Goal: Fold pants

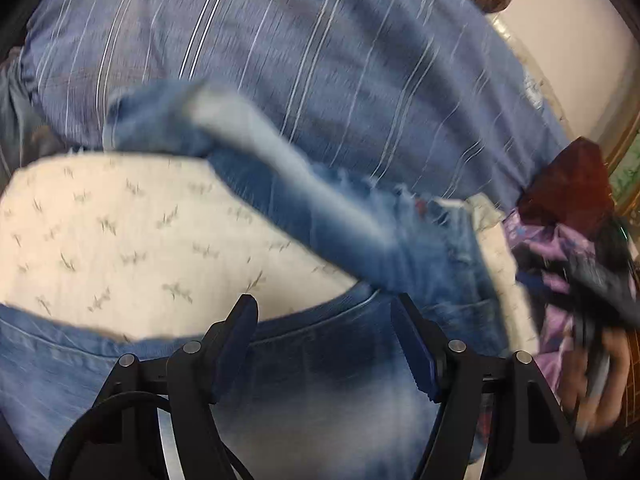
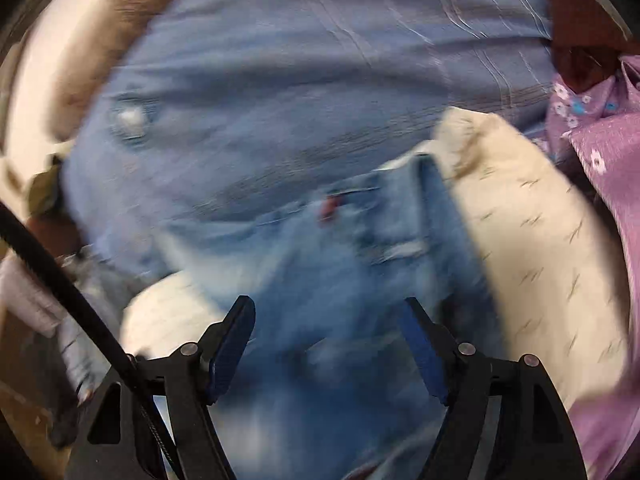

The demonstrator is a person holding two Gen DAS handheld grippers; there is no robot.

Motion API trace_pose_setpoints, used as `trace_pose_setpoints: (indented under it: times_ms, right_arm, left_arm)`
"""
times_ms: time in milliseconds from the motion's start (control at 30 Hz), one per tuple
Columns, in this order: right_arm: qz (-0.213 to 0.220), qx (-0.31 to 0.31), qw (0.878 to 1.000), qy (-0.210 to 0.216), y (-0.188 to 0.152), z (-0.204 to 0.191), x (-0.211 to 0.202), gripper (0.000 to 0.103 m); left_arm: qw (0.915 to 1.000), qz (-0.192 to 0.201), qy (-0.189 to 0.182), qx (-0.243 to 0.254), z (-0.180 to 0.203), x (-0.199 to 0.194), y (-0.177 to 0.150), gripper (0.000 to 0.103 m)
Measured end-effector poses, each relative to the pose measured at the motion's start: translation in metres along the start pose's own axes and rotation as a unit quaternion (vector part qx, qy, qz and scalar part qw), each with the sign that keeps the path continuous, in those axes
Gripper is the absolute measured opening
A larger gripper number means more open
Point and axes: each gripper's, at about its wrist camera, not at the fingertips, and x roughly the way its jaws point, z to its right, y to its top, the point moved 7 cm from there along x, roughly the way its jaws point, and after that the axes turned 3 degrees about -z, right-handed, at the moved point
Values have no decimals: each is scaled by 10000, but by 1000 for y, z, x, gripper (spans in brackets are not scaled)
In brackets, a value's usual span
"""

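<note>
Faded blue jeans (image 1: 340, 392) lie on a cream patterned cloth (image 1: 120, 232). One leg (image 1: 280, 168) runs diagonally up to the left across the cloth. My left gripper (image 1: 324, 300) hovers open over the denim near a curved seam, with nothing between its fingers. In the right wrist view the jeans (image 2: 320, 264) are smeared by motion blur, and a small red tag (image 2: 332, 206) shows on them. My right gripper (image 2: 329, 301) stands wide open above that denim, holding nothing.
A blue striped bedsheet (image 1: 320, 80) covers the bed beyond the cream cloth (image 2: 540, 240). At the right edge of the left wrist view, a person's hand in a purple floral sleeve (image 1: 560, 280) holds a blurred black device. Purple floral fabric (image 2: 600, 152) fills the right of the right wrist view. A brown cushion (image 2: 100, 40) lies far left.
</note>
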Motion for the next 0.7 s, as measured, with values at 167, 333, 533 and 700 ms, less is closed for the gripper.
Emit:
trace_pose_setpoints:
  times_ms: [167, 333, 533, 700]
  right_arm:
    - [-288, 170, 9986, -418, 61, 38, 67, 76]
    - [-439, -61, 9895, -1375, 98, 57, 107, 72]
    - [-663, -68, 9852, -1576, 97, 65, 128, 47]
    - [-98, -690, 9799, -1868, 90, 27, 87, 13]
  left_arm:
    - [9996, -150, 13, -218, -14, 22, 0, 69]
    - [9997, -96, 52, -207, -13, 20, -3, 69]
    - [9999, -54, 21, -97, -6, 13, -10, 69]
    - [10000, -23, 2, -88, -3, 8, -11, 69]
